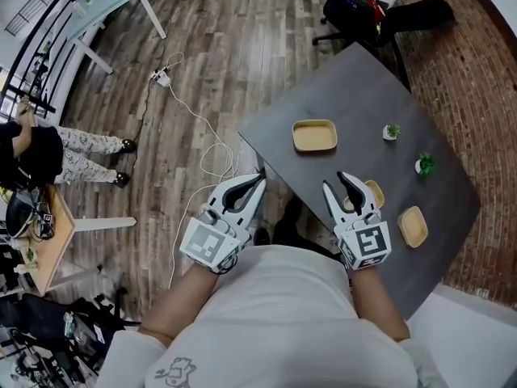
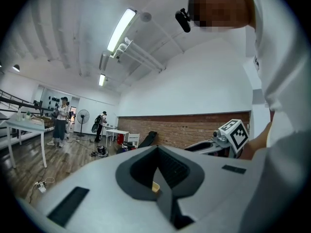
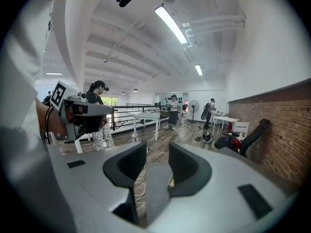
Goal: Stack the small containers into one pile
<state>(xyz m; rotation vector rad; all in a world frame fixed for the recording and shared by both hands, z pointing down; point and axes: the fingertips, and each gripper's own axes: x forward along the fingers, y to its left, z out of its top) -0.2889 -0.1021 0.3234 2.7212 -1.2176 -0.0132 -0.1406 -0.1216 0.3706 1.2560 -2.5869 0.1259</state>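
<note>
**Head view.** The desk (image 1: 347, 87) carries three tan containers, none stacked.
- The first container (image 1: 314, 136) lies near the desk's left corner, well apart from the other two.
- The second container (image 1: 374, 192) lies by the edge nearest me. My right claw (image 1: 339, 184) partly covers it from above. Whether the claw touches it cannot be told here.
- The third container (image 1: 413, 226) lies near the second, toward the right corner, and does not touch it.

Two small potted plants (image 1: 391, 132) stand toward the far right edge. My left claw (image 1: 257, 183) is off the desk, over the wooden floor (image 1: 202, 71), with its tips close to the desk's near edge. A white cable (image 1: 202, 128) runs across the floor beside it.

**Left gripper view.** My left claw is clenched. The dark pads (image 2: 177, 169) meet at their far ends and grasp nothing. A small tan sliver shows low in the slit between them, and I cannot tell what it is. The marker cube of my right claw shows at the right.

**Right gripper view.** My right claw is released. Its two pads stand apart with floor and cable visible through the gap, and nothing is gripped. My left claw shows at the left.
</note>
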